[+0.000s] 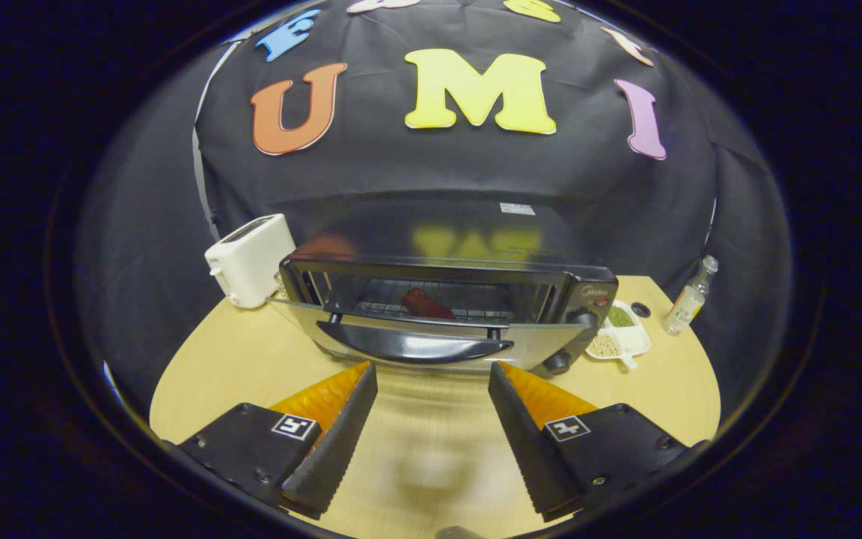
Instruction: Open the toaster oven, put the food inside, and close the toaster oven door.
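A black toaster oven [551, 288] stands on the wooden table [251, 367] just ahead of my fingers. Its glass door [371, 329] hangs open toward me, with the dark handle [416, 348] at its front edge. A reddish-brown sausage-shaped piece of food [425, 304] lies on the wire rack inside. My gripper [431, 374] is open, its two fingers spread wide with nothing between them, the tips just short of the door handle.
A white pop-up toaster [250, 259] stands left of the oven. To its right lie a small white dish [618, 337] with grains and something green, a dark bottle cap [640, 309], and a small clear bottle [689, 297].
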`<state>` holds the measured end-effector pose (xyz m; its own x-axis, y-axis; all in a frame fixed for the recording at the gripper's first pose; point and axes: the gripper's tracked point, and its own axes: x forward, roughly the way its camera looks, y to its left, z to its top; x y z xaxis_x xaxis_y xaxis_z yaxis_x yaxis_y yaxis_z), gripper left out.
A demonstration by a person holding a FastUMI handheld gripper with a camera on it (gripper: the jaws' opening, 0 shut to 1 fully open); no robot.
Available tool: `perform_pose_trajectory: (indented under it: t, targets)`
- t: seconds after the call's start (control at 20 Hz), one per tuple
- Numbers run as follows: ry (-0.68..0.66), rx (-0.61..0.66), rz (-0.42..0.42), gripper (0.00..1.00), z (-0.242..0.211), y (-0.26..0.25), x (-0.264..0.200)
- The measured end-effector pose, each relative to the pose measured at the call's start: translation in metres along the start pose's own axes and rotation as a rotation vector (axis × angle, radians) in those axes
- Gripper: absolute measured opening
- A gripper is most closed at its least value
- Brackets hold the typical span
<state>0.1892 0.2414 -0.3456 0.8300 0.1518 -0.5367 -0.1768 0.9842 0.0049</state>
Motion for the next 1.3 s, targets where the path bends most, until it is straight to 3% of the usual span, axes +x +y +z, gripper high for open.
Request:
perform_pose_trajectory:
  t: [0.3,0.65,0.9,1.3]
  targets:
    - [-0.003,0.018,0.009,0.96,-0.002,0.000,-0.011]
    - [-0.023,0.056,-0.039,0.96,-0.006,-0.042,-0.038]
    - [-0.079,0.025,-0.106,0.96,0.006,-0.098,-0.096]
    - [-0.262,0.011,-0.220,0.96,0.074,-0.202,-0.211]
